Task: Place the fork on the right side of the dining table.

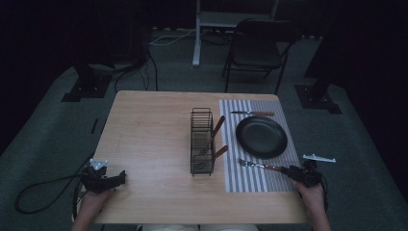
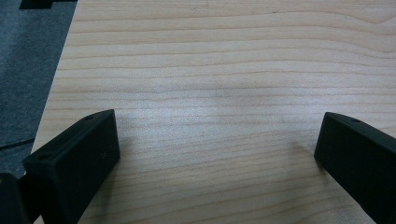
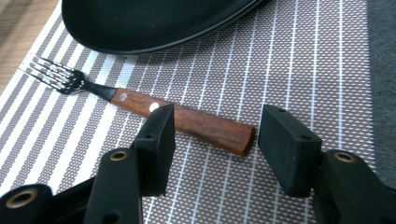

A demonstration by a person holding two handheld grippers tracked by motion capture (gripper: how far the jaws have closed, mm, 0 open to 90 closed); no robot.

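The right gripper (image 3: 215,133) straddles the wooden-handled steel fork (image 3: 187,120) on the striped placemat (image 3: 299,70), jaws apart (not gripping); the left gripper (image 2: 217,158) gapes wide.

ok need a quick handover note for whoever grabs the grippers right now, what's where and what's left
Right gripper: jaws open, straddling the wooden handle end of the fork; the pads do not press on it. The fork lies flat on the striped placemat, near side of the black plate.
Left gripper: jaws open, nothing between them, at the table's near left edge.
Knife lies on the mat beyond the plate. Wire caddy holds two more wooden-handled utensils.
Done: fork and knife laid beside the plate, by the look of it.
Left: probably the two utensils in the caddy.
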